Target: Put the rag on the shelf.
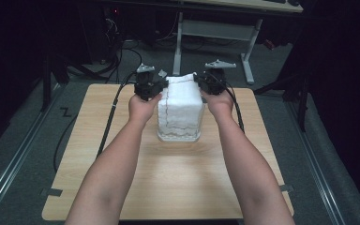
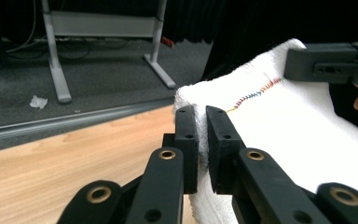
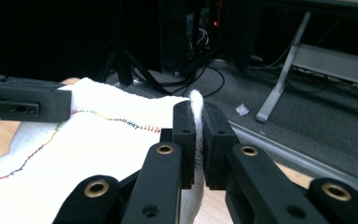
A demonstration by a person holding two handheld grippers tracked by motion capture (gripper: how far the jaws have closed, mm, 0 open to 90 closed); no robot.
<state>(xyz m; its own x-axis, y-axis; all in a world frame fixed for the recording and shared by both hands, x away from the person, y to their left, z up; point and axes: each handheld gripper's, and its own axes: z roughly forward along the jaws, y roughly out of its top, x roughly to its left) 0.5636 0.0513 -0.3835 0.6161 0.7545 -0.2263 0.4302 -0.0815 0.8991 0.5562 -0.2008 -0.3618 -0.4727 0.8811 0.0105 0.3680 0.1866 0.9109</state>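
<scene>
Step in hand: judged a two-handed lift or spread of a white towel (image 1: 180, 105), held above a clear container (image 1: 178, 136) mid-table.
Left gripper (image 2: 201, 135): pinched the towel's left corner.
Right gripper (image 3: 198, 135): pinched the right corner; cloth poked up between the jaws.
Next move: likely called for level, matched hands.
Container: towel hung over it; contents hidden.
Stitching (image 3: 116, 120): multicoloured line.

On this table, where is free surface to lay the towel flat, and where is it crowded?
The near half of the wooden table, between the forearms and toward the front edge, is bare. The strips beside the left edge and the right edge are bare too. The far middle is crowded: the white towel hangs there, held by the left gripper and the right gripper.
</scene>
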